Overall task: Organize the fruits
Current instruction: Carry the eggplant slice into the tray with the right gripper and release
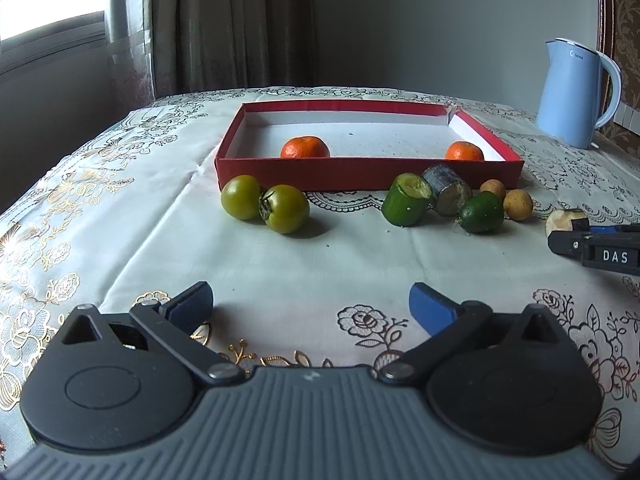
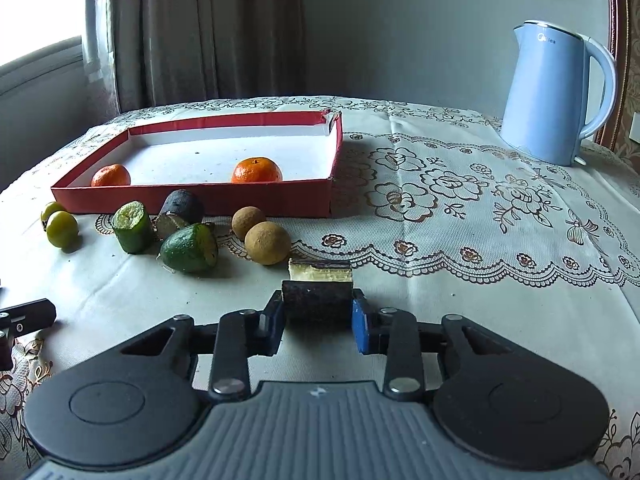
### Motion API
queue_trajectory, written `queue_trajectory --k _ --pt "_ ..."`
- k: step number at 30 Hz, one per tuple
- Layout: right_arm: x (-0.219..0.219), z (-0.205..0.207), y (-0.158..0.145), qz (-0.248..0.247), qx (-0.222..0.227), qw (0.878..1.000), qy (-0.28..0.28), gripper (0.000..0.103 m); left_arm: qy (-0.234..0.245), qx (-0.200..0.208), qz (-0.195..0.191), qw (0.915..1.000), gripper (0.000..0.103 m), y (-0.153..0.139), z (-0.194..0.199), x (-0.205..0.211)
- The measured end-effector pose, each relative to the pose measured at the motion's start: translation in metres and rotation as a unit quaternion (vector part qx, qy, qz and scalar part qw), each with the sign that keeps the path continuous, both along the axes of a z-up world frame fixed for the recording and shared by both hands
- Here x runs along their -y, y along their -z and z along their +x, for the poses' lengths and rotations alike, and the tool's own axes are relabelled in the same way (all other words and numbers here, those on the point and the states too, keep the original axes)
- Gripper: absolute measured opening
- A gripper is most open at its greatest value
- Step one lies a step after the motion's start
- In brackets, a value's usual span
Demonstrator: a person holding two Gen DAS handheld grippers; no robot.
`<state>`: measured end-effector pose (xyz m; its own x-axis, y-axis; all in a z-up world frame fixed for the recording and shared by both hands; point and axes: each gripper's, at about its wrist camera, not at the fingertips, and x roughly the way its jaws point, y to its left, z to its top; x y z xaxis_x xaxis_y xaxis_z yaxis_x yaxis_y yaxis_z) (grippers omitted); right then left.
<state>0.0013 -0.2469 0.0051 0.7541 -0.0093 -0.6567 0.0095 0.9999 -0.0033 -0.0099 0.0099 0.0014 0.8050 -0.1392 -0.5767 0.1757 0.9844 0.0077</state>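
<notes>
A red tray (image 1: 360, 174) (image 2: 192, 200) holds two oranges (image 1: 305, 147) (image 1: 464, 151) (image 2: 256, 170) (image 2: 111, 175). In front of it lie two green tomatoes (image 1: 285, 208) (image 1: 241, 197) (image 2: 61, 229), a green cut piece (image 1: 405, 199) (image 2: 132, 226), a dark cut piece (image 1: 447, 194) (image 2: 178, 211), a green fruit (image 1: 481, 212) (image 2: 189, 248) and two longans (image 1: 517, 205) (image 2: 267, 243). My left gripper (image 1: 311, 309) is open and empty, short of the tomatoes. My right gripper (image 2: 319, 314) is shut on a dark sugarcane piece (image 2: 318, 300), low over the cloth.
A blue kettle (image 1: 576, 92) (image 2: 554, 92) stands at the back right. The table (image 1: 120, 220) has a floral cloth and drops off at the left. The right gripper shows at the left wrist view's right edge (image 1: 596, 246).
</notes>
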Motion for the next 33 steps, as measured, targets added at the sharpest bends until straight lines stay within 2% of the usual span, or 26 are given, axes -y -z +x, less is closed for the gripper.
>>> queue_trajectory --k 7,13,20,22,27,29,31,33 --pt "-0.010 -0.002 -0.014 0.007 0.035 0.999 -0.019 0.032 -0.002 -0.001 0.000 1.0000 0.103 0.000 0.000 0.001" --pt "-0.037 0.035 -0.044 0.014 0.072 0.995 -0.063 0.032 -0.002 -0.001 0.001 1.0000 0.103 0.001 0.000 0.001" --pt "-0.060 0.104 -0.039 0.018 0.057 0.995 -0.085 0.033 -0.002 -0.003 -0.002 1.0000 0.103 0.001 0.000 0.000" --pt "-0.059 0.115 -0.032 0.019 0.043 0.996 -0.077 0.036 -0.002 -0.003 -0.003 1.0000 0.103 0.001 0.000 0.000" --pt "-0.039 0.088 -0.036 0.050 0.070 0.995 -0.057 0.039 -0.002 -0.004 -0.002 1.0000 0.103 0.001 0.001 0.001" --pt "-0.029 0.066 -0.036 0.037 0.079 0.995 -0.049 0.047 -0.002 -0.003 -0.004 1.0000 0.103 0.001 0.001 0.001" --pt "-0.017 0.044 -0.033 0.029 0.090 0.995 -0.041 0.069 -0.011 0.002 -0.004 0.9999 0.103 0.000 0.000 -0.001" --pt "-0.003 0.019 -0.029 0.021 0.106 0.994 -0.032 0.075 -0.025 0.012 -0.010 0.9996 0.103 -0.002 0.000 -0.005"
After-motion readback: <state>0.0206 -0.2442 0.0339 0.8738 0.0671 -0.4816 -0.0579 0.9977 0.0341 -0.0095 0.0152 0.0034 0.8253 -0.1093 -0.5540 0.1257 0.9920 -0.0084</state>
